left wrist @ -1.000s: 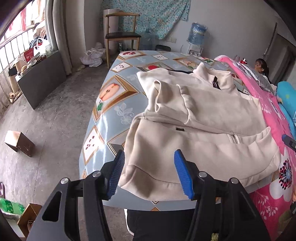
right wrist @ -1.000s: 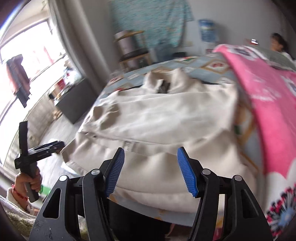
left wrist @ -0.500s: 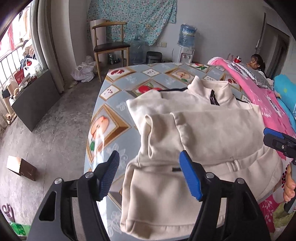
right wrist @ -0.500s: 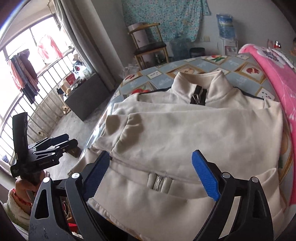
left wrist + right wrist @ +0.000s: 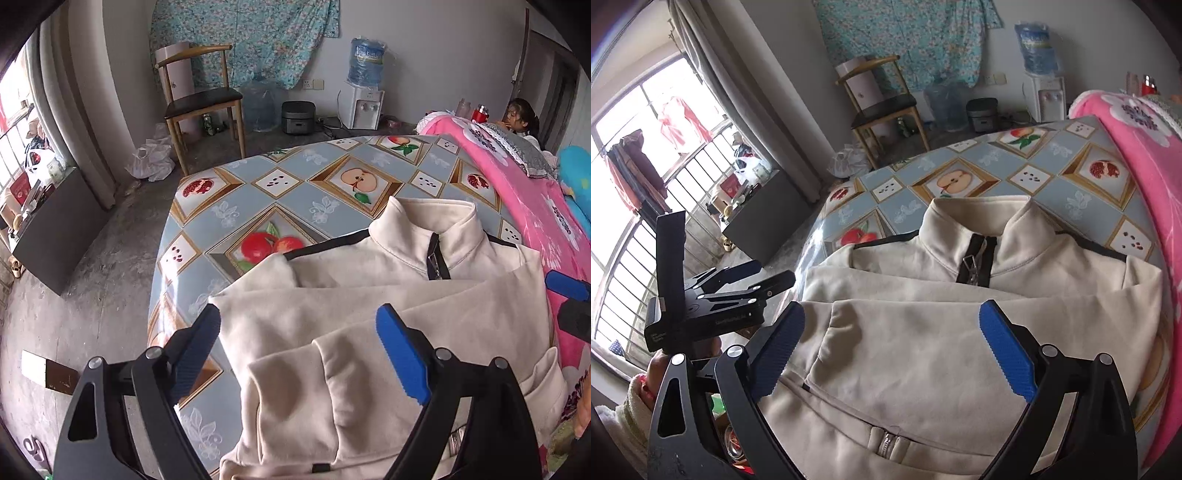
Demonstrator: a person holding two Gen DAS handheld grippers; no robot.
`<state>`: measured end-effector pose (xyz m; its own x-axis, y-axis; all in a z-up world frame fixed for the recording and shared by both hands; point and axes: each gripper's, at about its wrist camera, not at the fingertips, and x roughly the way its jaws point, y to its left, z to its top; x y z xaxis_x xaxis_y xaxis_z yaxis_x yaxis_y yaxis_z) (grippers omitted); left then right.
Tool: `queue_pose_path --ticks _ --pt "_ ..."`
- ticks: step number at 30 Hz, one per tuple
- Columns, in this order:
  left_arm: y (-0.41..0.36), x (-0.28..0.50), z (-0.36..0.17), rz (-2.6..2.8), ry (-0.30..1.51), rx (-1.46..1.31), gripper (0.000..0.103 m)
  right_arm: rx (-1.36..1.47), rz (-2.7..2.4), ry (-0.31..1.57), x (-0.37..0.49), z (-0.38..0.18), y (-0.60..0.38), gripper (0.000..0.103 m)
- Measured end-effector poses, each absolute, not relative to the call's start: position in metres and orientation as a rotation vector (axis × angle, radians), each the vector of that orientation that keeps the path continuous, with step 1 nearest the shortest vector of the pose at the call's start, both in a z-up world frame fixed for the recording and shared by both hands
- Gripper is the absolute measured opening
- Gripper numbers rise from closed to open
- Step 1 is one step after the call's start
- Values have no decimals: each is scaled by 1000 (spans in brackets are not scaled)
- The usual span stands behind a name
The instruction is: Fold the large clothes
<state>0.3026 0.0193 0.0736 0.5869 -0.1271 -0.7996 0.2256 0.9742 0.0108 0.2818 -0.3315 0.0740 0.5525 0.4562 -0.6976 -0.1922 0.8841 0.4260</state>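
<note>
Both grippers [image 5: 299, 354] [image 5: 894, 350] wide, empty

jacket [image 5: 369, 332]: cream, black trim | tablecloth [image 5: 258, 206]: grey-blue, fruit pattern

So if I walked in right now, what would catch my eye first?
Probably the cream jacket, lying partly folded across the middle of a table covered in a fruit-patterned cloth. Next, the blue-padded left gripper and right gripper, both open just above it and holding nothing. A bright pink blanket runs along the table's right side.
</note>
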Motion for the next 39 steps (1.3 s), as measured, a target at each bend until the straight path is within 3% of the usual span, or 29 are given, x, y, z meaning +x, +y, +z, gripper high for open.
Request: queue_pose_path --ticks 11,15,18,21,23,24,25,27,34,39 --pt "-6 421 41 -294 1045 -105 84 478 313 1031 409 54 -428 92" --pt "-27 459 19 -337 1121 -184 83 471 273 1101 453 24 -427 85" --pt "-48 477 9 -387 1155 -223 75 450 228 1171 477 -3 -427 77" --pt "-68 489 -2 -423 1180 -258 60 447 227 1236 484 -26 -427 58" --pt "-80 493 -7 -433 1183 -238 42 478 281 1239 476 -30 -427 39" --pt "-84 493 -9 -445 1183 -230 25 473 309 1229 470 -28 -425 33" --pt "-87 493 -9 -462 1178 -225 7 458 325 1212 464 -23 -424 20" --pt "-89 487 -1 -489 1135 -197 0 422 360 1179 453 -12 -422 15" --pt "-88 437 43 -644 977 -2 0 137 483 1062 392 20 -396 13" --pt "-90 399 30 -674 987 169 0 -72 500 1080 363 2 -373 12"
